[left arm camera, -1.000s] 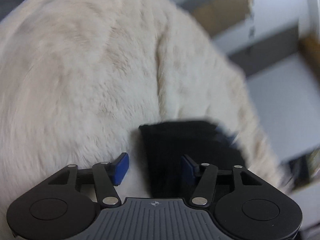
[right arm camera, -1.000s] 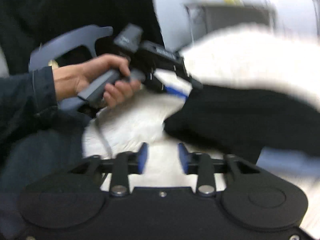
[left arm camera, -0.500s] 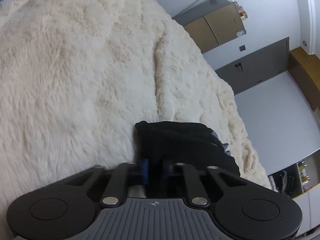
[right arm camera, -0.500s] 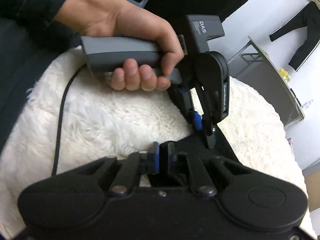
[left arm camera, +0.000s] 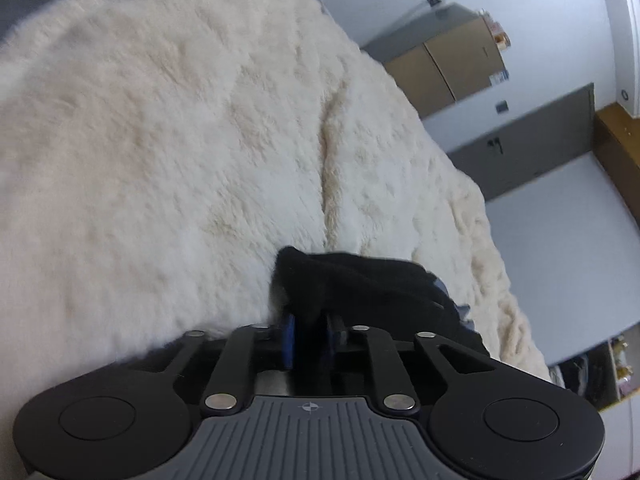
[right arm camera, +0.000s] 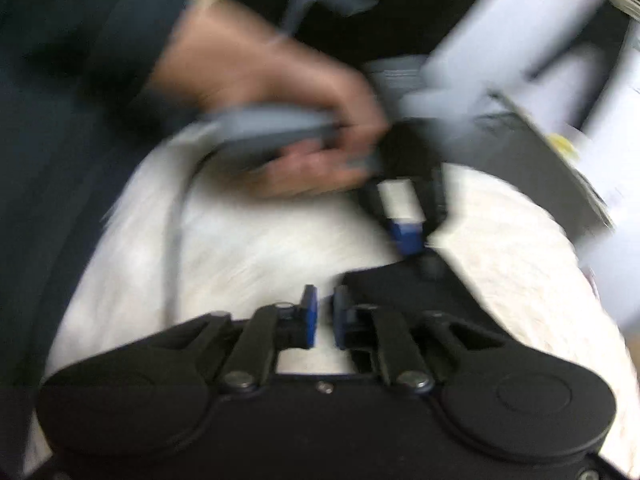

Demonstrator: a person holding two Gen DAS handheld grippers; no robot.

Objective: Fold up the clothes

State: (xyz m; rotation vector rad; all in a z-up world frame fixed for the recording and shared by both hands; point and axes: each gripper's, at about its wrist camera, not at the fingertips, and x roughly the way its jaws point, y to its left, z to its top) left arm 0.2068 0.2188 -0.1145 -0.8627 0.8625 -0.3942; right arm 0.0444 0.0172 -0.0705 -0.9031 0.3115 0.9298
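My left gripper [left arm camera: 309, 340] is opening with the small black knitted garment [left arm camera: 360, 292] bunched between its blue pads on the cream fluffy blanket [left arm camera: 168, 152]. My right gripper [right arm camera: 325, 316] is opening too, nothing between its pads, the garment's edge just beside it.

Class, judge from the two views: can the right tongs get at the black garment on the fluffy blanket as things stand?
Probably yes. The right tongs, jaws opening with nothing visibly between them, sit right at the edge of the black garment, nothing in between.
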